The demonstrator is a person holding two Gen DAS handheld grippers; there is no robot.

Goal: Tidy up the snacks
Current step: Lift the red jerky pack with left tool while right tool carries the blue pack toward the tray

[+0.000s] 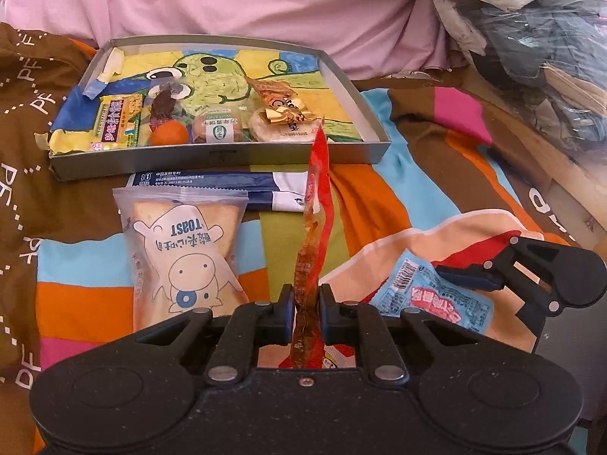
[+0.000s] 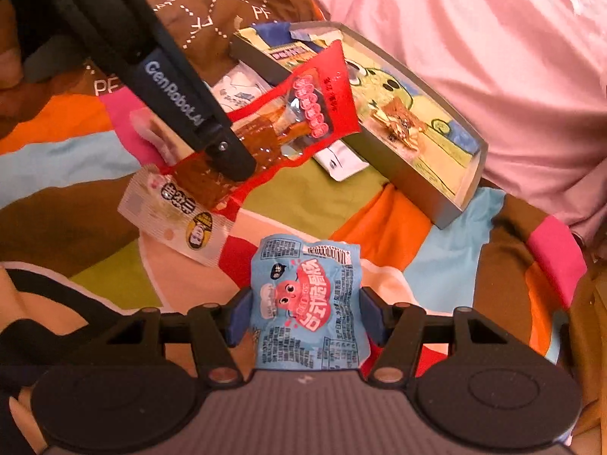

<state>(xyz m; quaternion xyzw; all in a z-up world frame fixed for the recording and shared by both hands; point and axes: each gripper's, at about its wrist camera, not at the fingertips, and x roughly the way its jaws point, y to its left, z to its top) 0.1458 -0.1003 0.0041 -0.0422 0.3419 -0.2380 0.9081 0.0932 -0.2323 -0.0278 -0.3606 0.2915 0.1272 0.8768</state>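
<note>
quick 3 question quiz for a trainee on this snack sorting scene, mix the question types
1. True or false: the left gripper is shut on the long red plastic snack packet.
2. Which snack lies between the right gripper's fingers? A) light blue crinkled packet B) clear toast bag C) orange round fruit
3. Fill in: the gold foil wrapped sweet lies inside the shallow grey ____.

Key: 1 true; 2 A; 3 tray

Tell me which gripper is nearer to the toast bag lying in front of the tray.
Left. The left gripper, shut on a red snack packet, sits just beside the toast bag. The right gripper straddles a blue packet farther off, beyond the left gripper.
</note>
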